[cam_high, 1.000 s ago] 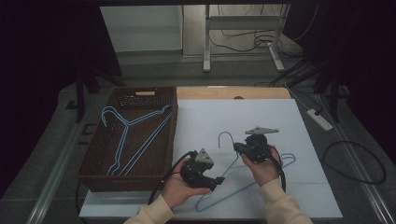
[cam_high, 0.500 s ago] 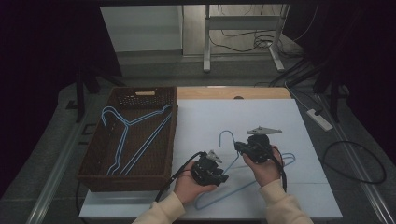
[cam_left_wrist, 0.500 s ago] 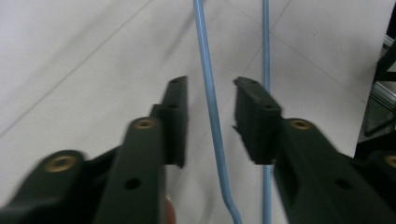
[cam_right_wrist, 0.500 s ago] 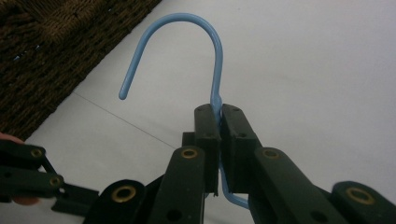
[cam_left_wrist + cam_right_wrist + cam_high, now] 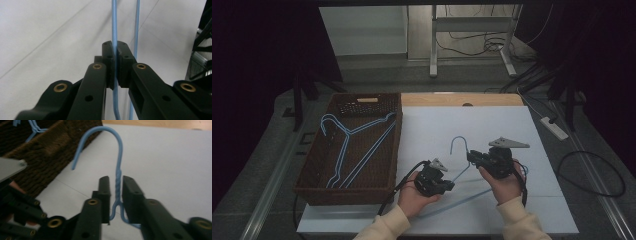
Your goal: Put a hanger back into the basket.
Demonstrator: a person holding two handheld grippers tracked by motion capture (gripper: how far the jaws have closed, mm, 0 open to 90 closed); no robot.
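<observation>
Your left gripper (image 5: 115,60) has just closed on the hanger (image 5: 114,25), right gripper (image 5: 115,185) loosening, so handover looks done

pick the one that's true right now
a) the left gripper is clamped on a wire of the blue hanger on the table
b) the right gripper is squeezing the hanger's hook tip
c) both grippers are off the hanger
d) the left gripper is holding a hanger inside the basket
a: in the left gripper view the left gripper has its pads pressed together on a wire of the blue hanger, which lies on the white table; the right gripper has just been opening, its jaws standing apart either side of the twisted neck.
</observation>
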